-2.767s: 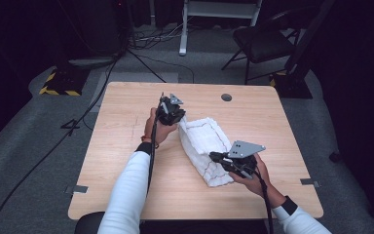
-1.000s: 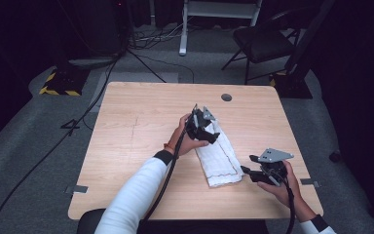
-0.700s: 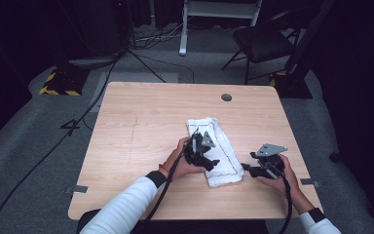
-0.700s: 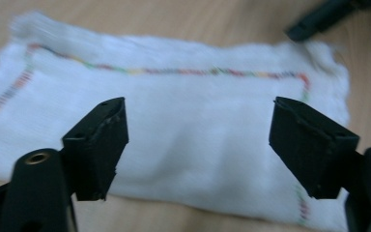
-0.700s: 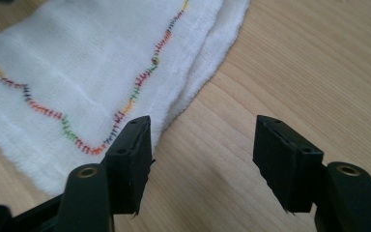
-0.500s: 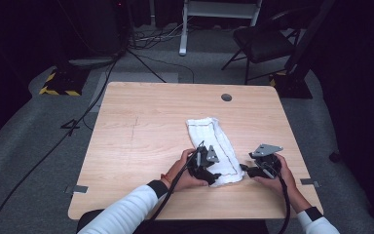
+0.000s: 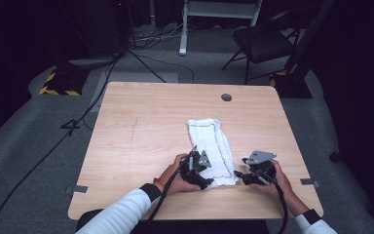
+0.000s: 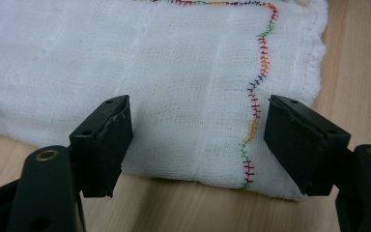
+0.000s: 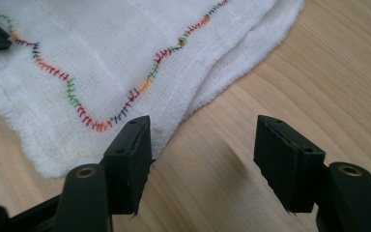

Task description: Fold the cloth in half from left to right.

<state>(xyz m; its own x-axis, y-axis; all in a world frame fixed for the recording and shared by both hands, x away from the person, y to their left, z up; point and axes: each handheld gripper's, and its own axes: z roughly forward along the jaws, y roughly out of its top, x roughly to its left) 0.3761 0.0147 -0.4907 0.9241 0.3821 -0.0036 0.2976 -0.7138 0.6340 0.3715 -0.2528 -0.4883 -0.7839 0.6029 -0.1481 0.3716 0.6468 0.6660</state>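
So both grippers, left gripper [image 7: 205, 181] and right gripper [image 7: 240, 176], sit wide open and empty at the folded towel's [image 7: 209, 141] near edge, probably lining up a grab.

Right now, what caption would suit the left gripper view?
Open left gripper poised over the near edge of a folded white cloth with rainbow stitching.

Light wooden table [image 7: 141, 126], square top, pale grain running across, standing on grey carpet floor [image 7: 39, 146]. Small round dark cable hole [image 7: 226, 97] near far edge, right of middle. White folded cloth [image 7: 210, 146] lying flat on right half of table, long side running from middle toward near edge (wavy seam of many-coloured stitches along its border, layers showing at near corner). Rest of wood bare. Grey tape tabs at near corners.
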